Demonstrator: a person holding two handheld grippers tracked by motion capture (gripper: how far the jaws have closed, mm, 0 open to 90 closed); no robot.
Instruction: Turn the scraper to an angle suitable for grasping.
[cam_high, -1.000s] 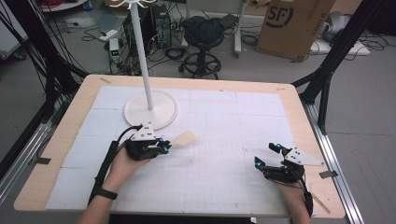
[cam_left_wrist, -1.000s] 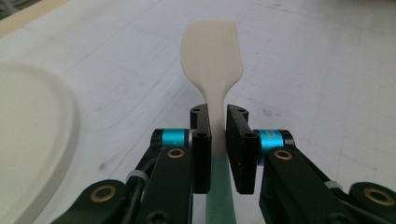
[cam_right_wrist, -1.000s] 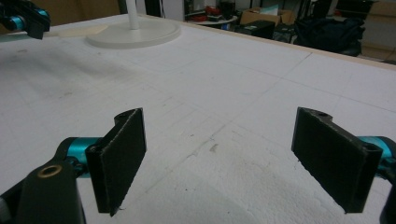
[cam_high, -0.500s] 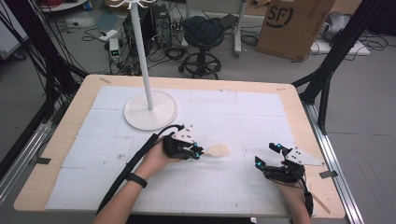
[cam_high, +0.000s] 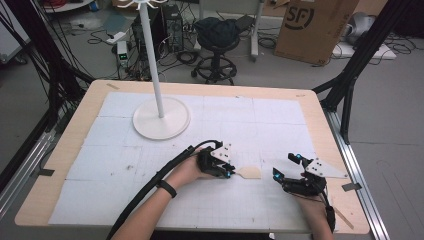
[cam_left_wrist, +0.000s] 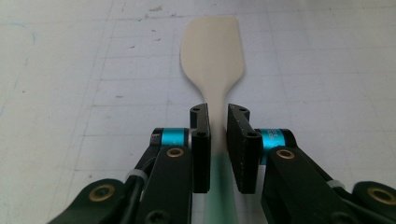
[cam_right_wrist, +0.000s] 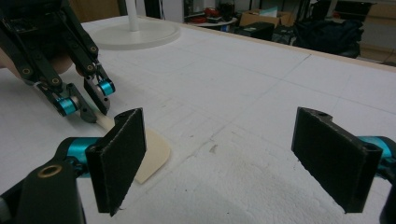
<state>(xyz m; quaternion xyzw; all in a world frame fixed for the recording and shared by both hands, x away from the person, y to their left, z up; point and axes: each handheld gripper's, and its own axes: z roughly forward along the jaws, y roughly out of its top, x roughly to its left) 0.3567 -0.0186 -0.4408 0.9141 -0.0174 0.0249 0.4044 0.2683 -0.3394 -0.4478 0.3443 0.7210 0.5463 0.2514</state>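
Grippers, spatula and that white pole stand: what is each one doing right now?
Left gripper: shut on the spatula's handle.
Right gripper: open, holding nothing, low over the table.
Spatula: held by its handle, blade pointing toward the right gripper.
White stand: upright on its round base, untouched.

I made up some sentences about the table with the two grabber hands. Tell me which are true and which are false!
1. The left gripper pinches the cream flat spatula by its neck. True.
2. The right gripper is squeezed tight on the spatula. False: its jaws stand wide apart and hold nothing.
3. The white round-based pole stand sits on the white table mat. True.
4. The spatula hangs on the stand. False: it is by the left gripper, near the mat.
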